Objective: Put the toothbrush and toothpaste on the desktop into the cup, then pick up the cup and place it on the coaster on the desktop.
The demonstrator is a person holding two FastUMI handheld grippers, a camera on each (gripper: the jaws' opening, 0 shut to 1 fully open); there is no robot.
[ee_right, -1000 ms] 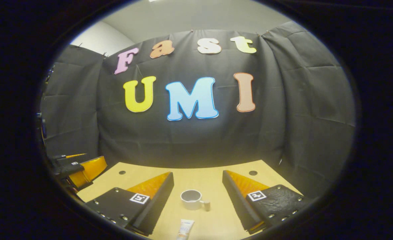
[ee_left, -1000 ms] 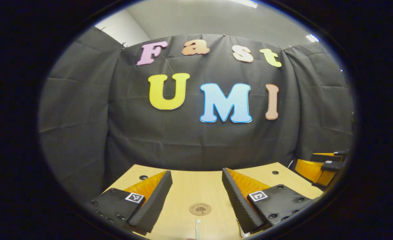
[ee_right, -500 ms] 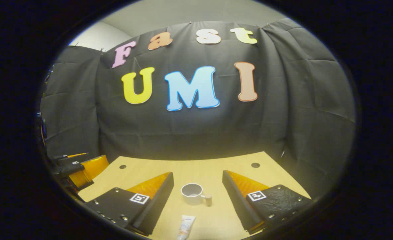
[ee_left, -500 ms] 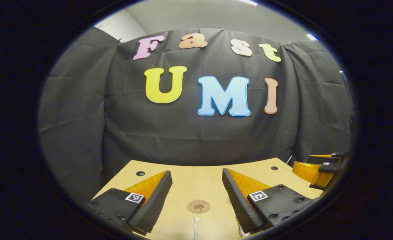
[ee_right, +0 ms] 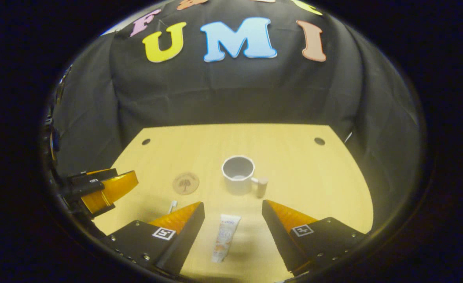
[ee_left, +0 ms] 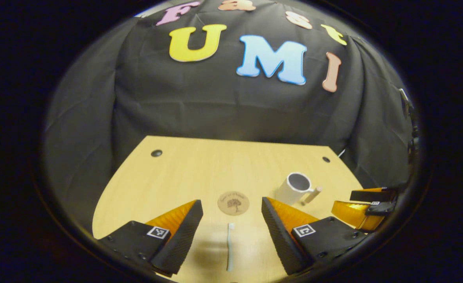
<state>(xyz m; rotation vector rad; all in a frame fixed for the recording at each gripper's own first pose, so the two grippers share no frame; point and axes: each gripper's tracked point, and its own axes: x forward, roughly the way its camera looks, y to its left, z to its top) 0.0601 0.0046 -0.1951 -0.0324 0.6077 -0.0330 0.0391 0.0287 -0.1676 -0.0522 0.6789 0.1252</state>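
In the left gripper view, we look down along our left gripper [ee_left: 231, 220] onto a pale wooden desk [ee_left: 184, 169]. Its two fingers stand wide apart and hold nothing. Between them, lying flat on the desk, is the white toothbrush [ee_left: 230, 247], lengthwise along our line of sight, with its bristle end pointing away from us. It touches neither finger. Just beyond the brush head lies the round brown coaster [ee_left: 233, 203], flat and bare. To the right of the coaster and a little farther back stands the white cup [ee_left: 293, 188], upright, its mouth open, its handle turned to the right. At the far right edge we see the right gripper [ee_left: 367, 204], above the desk's right side, near the cup.

In the right gripper view, we look down along our right gripper [ee_right: 233, 220], whose fingers are likewise spread wide with nothing between them in their grasp. The white toothpaste [ee_right: 225, 237] tube lies flat on the desk between the fingers, its cap end toward us and its flat end pointing away. It touches neither finger. Straight ahead, beyond the tube, the cup [ee_right: 238, 179] stands upright and empty, handle to the right. The coaster [ee_right: 186, 183] lies to the cup's left, apart from it. Just beside our left-hand finger, the toothbrush's head [ee_right: 172, 206] peeks out. At the left edge the left gripper [ee_right: 98, 188] shows above the desk's left side.
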